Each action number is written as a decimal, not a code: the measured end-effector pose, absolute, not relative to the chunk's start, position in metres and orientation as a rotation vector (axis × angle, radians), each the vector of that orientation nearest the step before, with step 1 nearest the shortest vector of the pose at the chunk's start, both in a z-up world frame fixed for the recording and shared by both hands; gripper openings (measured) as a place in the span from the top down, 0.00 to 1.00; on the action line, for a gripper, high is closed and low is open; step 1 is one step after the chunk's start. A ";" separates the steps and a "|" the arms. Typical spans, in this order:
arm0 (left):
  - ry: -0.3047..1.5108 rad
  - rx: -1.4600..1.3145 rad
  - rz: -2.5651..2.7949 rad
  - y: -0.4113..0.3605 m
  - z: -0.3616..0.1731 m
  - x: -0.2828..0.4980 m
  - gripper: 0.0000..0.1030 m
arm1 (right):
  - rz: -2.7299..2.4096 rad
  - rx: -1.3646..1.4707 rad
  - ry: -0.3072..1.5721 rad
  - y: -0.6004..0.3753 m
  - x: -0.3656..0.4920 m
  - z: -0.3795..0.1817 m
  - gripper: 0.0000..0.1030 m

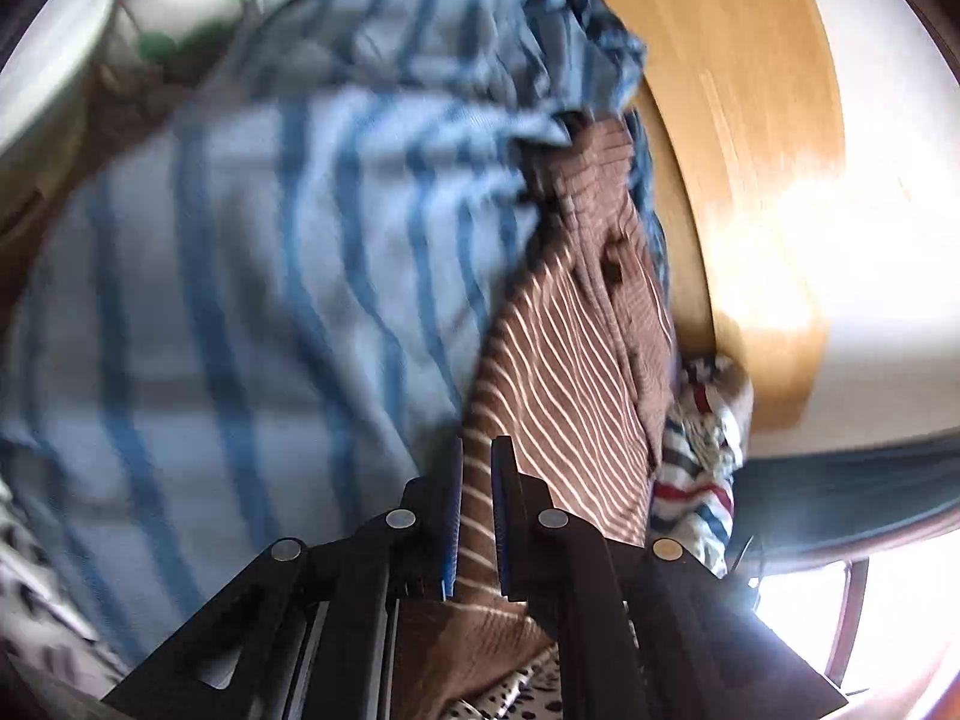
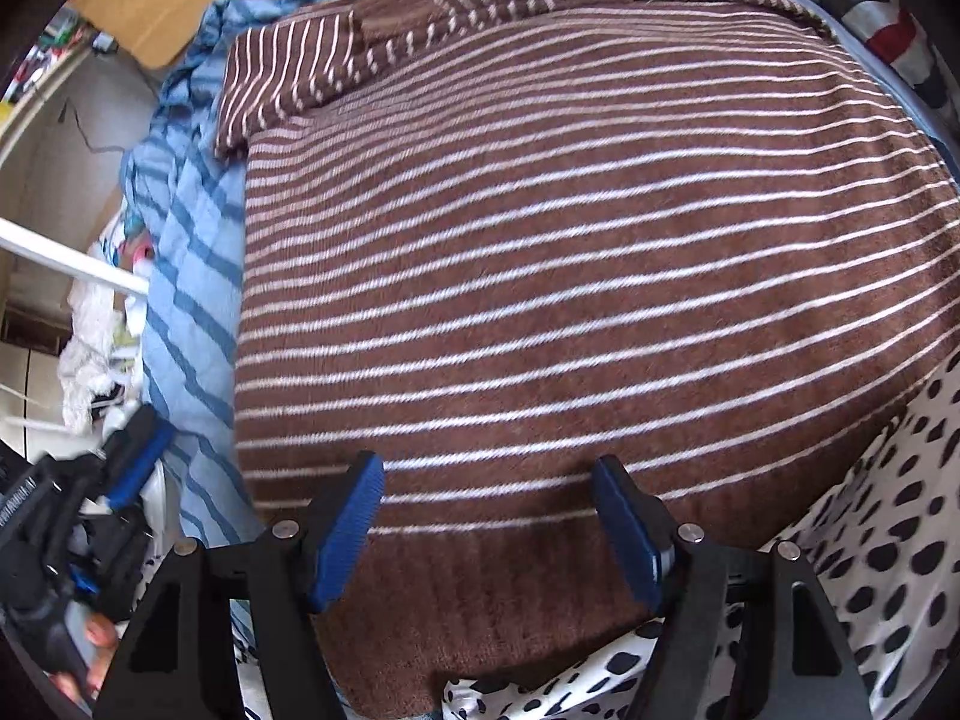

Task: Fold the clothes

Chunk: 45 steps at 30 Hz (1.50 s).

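Here, I see no container: the brown knitted jumper with thin white stripes (image 2: 570, 276) lies spread flat over a light-blue cloth with darker blue stripes (image 1: 252, 276) and a white fabric with black spots (image 2: 888, 540). My right gripper (image 2: 486, 528) hovers wide open above its hem. My left gripper (image 1: 477, 516) pinches a brown fold, jaws narrow. The left view is blurred; the wooden board (image 1: 738, 138) is cut off.

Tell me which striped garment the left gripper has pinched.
The brown sweater with thin white stripes, its edge between the left gripper fingers. The light-blue cloth has broad dark-blue stripes; the red, white and navy one lies apart.
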<state>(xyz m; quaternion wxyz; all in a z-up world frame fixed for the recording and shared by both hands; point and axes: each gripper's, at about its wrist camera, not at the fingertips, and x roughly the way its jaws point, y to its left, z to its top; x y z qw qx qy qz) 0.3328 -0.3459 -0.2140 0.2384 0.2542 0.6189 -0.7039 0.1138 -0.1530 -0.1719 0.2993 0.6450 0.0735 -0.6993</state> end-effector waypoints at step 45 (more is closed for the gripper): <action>1.798 1.098 -1.892 -0.313 -0.247 0.273 0.24 | -1.873 1.733 0.268 -0.177 0.119 -0.169 0.22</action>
